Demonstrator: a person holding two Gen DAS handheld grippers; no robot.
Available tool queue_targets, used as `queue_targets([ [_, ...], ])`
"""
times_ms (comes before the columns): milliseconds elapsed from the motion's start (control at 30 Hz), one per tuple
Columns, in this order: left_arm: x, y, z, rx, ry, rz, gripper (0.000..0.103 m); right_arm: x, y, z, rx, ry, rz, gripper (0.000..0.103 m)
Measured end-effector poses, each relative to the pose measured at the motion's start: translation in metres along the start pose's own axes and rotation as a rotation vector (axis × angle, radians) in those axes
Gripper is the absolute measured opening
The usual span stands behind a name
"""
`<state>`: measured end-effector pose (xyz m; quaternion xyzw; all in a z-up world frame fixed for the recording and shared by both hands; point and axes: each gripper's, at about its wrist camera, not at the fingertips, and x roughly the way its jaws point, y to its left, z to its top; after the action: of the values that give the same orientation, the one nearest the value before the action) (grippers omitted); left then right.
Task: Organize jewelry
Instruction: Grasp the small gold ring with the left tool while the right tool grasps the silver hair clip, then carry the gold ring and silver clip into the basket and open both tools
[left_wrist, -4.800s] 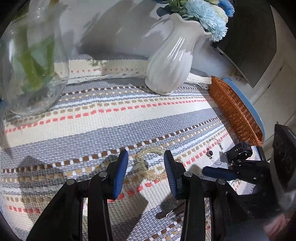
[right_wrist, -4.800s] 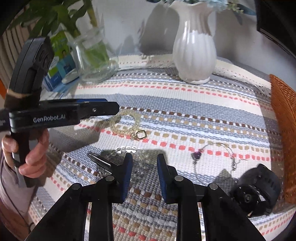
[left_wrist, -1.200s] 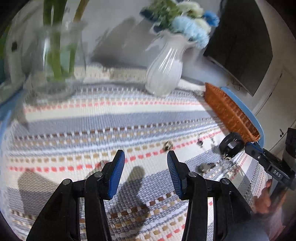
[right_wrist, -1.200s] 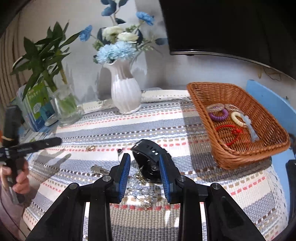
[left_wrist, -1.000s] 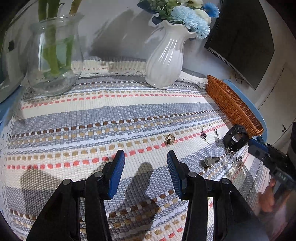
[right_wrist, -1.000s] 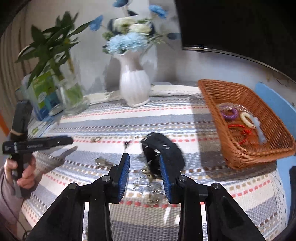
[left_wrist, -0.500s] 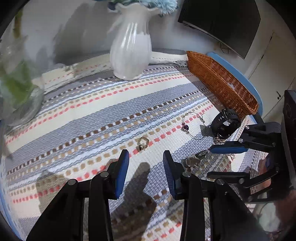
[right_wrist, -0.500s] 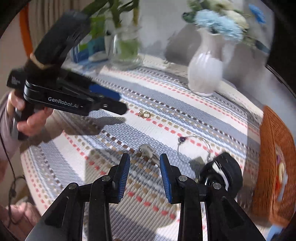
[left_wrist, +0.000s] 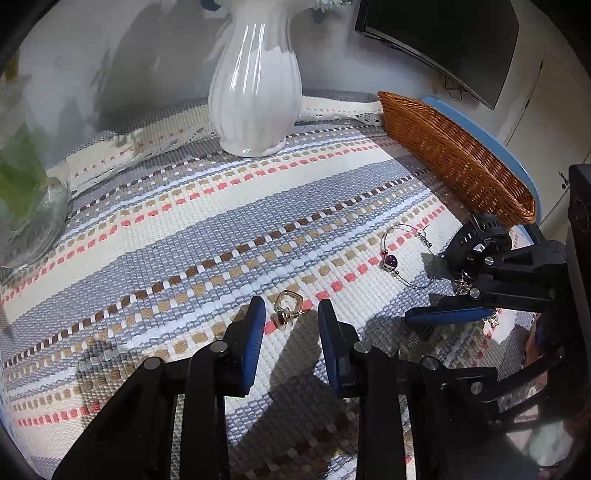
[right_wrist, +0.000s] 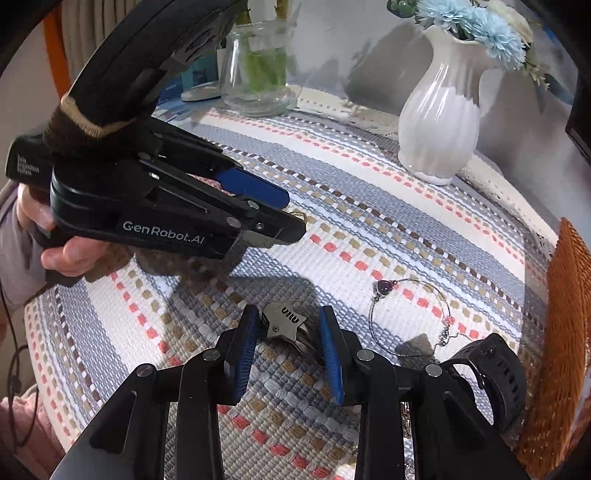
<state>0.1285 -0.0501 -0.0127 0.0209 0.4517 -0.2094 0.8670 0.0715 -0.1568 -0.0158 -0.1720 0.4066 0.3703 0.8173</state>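
Observation:
My left gripper (left_wrist: 291, 314) is open, its blue pads on either side of a small gold ring (left_wrist: 286, 310) lying on the striped cloth. My right gripper (right_wrist: 284, 325) is open around a silver hair clip (right_wrist: 282, 325) on the cloth. A thin wire bracelet with a purple bead (left_wrist: 390, 261) lies to the right; it also shows in the right wrist view (right_wrist: 384, 286). A black watch (right_wrist: 495, 373) lies near the wicker basket (left_wrist: 454, 155). The left gripper (right_wrist: 280, 218) shows in the right wrist view, the right gripper (left_wrist: 443, 315) in the left one.
A white vase (left_wrist: 255, 92) with blue flowers stands at the back of the table. A glass vase with green stems (right_wrist: 258, 62) stands at the back left. The wicker basket (right_wrist: 565, 295) sits at the right edge. A dark screen (left_wrist: 443, 33) hangs behind.
Both grippers have come down and forward to the cloth: the left now straddles the gold ring, the right now straddles the silver clip. The pale bead bracelet seen earlier is gone from the cloth.

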Motion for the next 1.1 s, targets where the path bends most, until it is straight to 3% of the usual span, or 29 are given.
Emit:
queue_targets([
  [67,-0.001,-0.003,-0.003,0.016,-0.013,0.014,0.029,0.0,-0.003,-0.001,0.008,-0.001,0.009,0.035],
  [167,-0.001,-0.009,-0.004,0.049,-0.021,0.046,0.013,-0.002,0.0,-0.002,-0.002,-0.007,-0.002,0.035],
  [267,-0.003,-0.014,-0.005,0.069,-0.032,0.067,0.013,-0.003,0.005,-0.003,-0.02,-0.015,-0.024,0.034],
  [333,-0.005,-0.014,-0.006,0.067,-0.045,0.075,0.013,-0.006,0.009,-0.004,-0.035,-0.025,-0.02,0.022],
  [667,-0.017,-0.001,-0.003,-0.01,-0.099,0.026,0.013,-0.028,0.003,-0.009,0.023,-0.111,-0.042,0.023],
  [900,-0.039,-0.007,0.011,-0.017,-0.143,-0.047,0.013,-0.103,-0.02,-0.015,0.144,-0.258,-0.062,0.023],
  [1000,-0.054,-0.027,0.03,0.026,-0.163,-0.037,0.013,-0.142,-0.045,-0.019,0.209,-0.314,-0.139,0.023],
  [1100,-0.067,-0.057,0.056,0.076,-0.192,-0.075,0.013,-0.179,-0.084,-0.03,0.314,-0.363,-0.234,0.023],
])
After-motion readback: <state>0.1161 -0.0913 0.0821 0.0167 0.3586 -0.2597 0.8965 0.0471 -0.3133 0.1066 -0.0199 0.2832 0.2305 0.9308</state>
